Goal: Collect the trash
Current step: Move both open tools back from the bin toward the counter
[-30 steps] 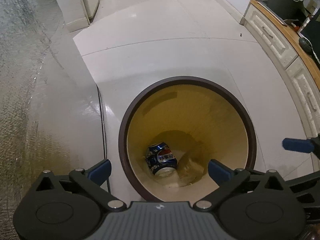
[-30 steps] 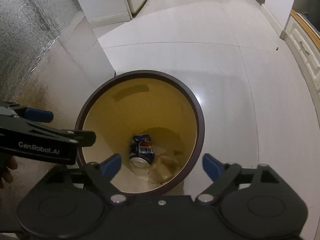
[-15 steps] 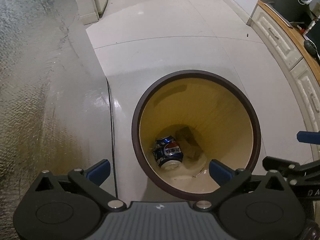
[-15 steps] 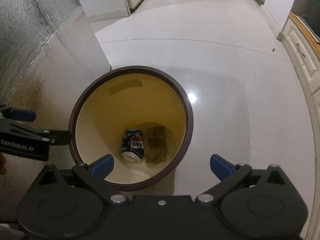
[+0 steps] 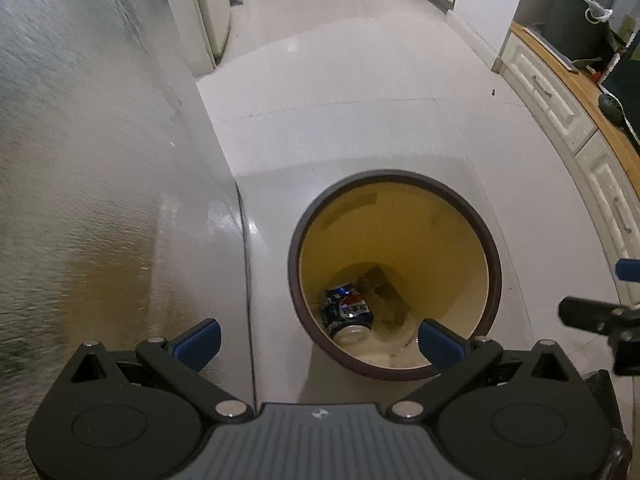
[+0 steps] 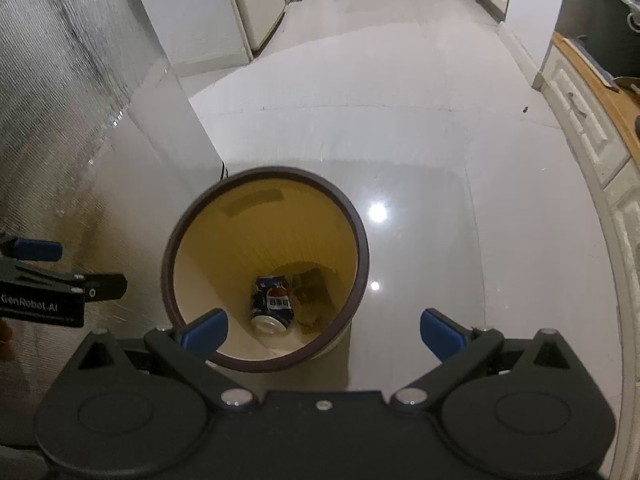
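A round trash bin (image 5: 394,176) with a dark brown rim and yellow inside stands on the floor; it also shows in the right wrist view (image 6: 264,172). At its bottom lie a crushed blue Pepsi can (image 5: 348,314) (image 6: 272,304) and a brownish crumpled piece of trash (image 5: 382,296) (image 6: 312,294). My left gripper (image 5: 318,344) is open and empty, above and left of the bin. My right gripper (image 6: 322,332) is open and empty, above the bin's near right side. Each gripper shows at the edge of the other's view.
A silvery foil-covered wall (image 5: 80,160) runs along the left, ending in a white corner (image 6: 192,120). White cabinets with a wooden counter (image 5: 576,96) line the right. Glossy white floor tiles (image 6: 400,120) stretch ahead toward a doorway.
Both grippers have risen and pulled back from the bin, so the bin looks smaller and farther. The can and the crumpled trash lie still at the bottom.
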Motion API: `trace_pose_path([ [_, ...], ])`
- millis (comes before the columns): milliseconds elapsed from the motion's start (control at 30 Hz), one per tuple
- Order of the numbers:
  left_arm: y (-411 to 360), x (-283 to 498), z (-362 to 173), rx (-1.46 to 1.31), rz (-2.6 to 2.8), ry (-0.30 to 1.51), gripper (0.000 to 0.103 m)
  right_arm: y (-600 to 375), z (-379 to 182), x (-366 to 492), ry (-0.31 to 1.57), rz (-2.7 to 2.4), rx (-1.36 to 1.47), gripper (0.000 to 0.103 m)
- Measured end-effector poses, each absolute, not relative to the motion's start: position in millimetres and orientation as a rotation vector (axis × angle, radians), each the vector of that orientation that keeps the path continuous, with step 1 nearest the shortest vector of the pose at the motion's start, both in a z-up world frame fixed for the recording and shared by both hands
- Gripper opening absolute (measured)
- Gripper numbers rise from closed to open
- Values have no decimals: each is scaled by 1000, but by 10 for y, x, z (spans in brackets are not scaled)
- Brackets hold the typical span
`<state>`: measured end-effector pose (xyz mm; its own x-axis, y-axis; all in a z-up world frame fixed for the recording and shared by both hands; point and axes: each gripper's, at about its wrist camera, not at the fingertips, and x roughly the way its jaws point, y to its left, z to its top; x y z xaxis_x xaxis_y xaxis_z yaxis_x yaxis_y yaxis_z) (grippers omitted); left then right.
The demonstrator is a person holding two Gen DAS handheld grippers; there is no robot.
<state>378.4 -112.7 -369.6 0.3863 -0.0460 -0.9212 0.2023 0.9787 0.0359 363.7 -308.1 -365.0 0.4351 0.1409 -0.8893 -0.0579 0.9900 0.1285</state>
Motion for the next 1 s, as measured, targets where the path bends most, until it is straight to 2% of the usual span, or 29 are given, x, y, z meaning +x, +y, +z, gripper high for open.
trace_pose_path([
  [1000,-1039,2617,-1674,65,-246,814,103,-3263,-1549,2432,818,48,71,103],
])
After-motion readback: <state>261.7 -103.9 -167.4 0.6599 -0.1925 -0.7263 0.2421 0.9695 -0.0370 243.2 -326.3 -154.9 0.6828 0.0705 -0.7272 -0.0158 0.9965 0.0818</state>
